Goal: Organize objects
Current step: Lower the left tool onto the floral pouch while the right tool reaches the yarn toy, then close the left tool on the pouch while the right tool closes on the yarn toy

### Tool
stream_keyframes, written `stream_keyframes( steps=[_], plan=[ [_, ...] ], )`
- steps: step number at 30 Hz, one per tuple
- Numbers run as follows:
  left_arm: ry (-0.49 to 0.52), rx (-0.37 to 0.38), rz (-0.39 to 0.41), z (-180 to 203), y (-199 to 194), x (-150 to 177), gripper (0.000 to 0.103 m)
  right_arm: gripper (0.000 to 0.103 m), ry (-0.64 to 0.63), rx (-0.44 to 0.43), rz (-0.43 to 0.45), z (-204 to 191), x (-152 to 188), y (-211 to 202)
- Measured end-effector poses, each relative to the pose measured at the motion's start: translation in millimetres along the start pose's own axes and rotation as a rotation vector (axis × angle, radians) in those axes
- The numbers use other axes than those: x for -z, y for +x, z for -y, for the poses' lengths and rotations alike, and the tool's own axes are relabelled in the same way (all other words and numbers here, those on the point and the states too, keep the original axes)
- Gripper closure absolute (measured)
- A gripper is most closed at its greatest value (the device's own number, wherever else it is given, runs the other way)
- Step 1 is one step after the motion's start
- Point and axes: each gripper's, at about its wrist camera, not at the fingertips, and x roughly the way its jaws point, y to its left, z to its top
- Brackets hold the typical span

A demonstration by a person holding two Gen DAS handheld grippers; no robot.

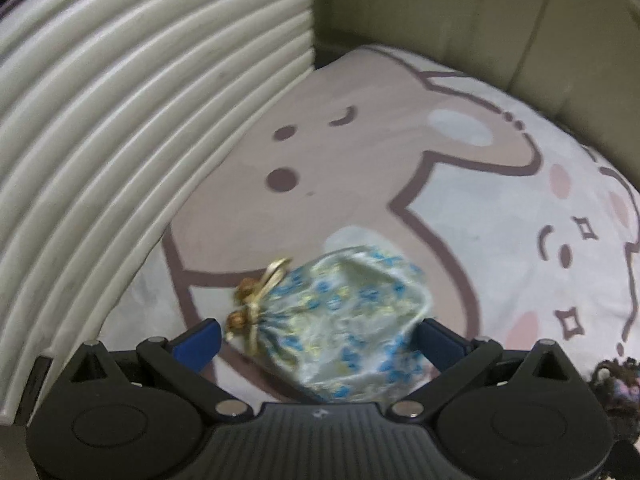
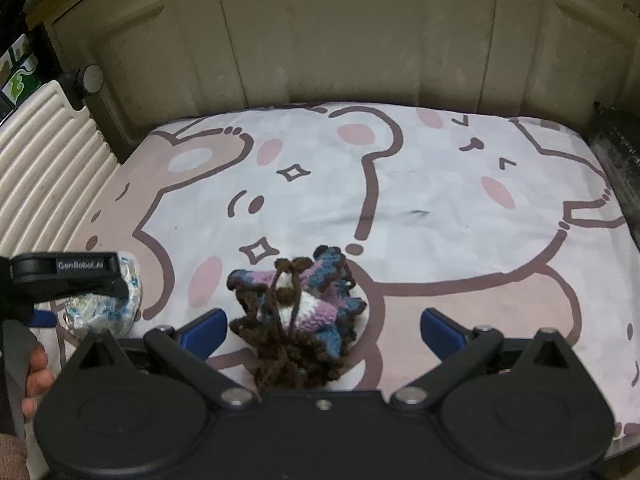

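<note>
Two soft things lie on the bed sheet (image 2: 440, 184), each framed by its own tool. The left tool (image 1: 318, 340) is spread wide, its blue pads on either side of a flowered drawstring pouch (image 1: 344, 320); the right-hand pad looks to be touching the cloth, the other stands clear of the tied neck with its gold ribbon (image 1: 260, 300). It grips nothing yet. The right tool (image 2: 322, 332) is just as wide open over a crocheted yarn bundle (image 2: 304, 300) in brown, purple, blue and white, which sits nearer its left pad and leaves a gap to the other.

Both things rest near the front edge of the bed, the pouch to the left of the bundle. The ribbed headboard (image 1: 120, 120) rises at the left, a cabinet (image 2: 320, 40) behind. The wide stance probably lets each tool straddle a limp, lumpy shape before closing. Judged so, sorting has scarcely begun. Slack cloth and loose yarn may slip or snag.
</note>
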Motion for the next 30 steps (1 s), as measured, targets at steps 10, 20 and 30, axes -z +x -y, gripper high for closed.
stream_keyframes(
  steps=[10,20,30],
  plan=[
    [-0.098,0.113,-0.047,-18,5,7,0.015,0.017,0.076,-0.034,-0.025,3,2,11],
    [-0.034,0.152,-0.026,-14,-12,8,0.048,0.061,0.084,-0.123,-0.054,2,1,5],
    [-0.044,0.211,-0.048,-31,-32,16,0.082,0.093,0.087,-0.117,-0.071,-1,9,-21]
  ],
)
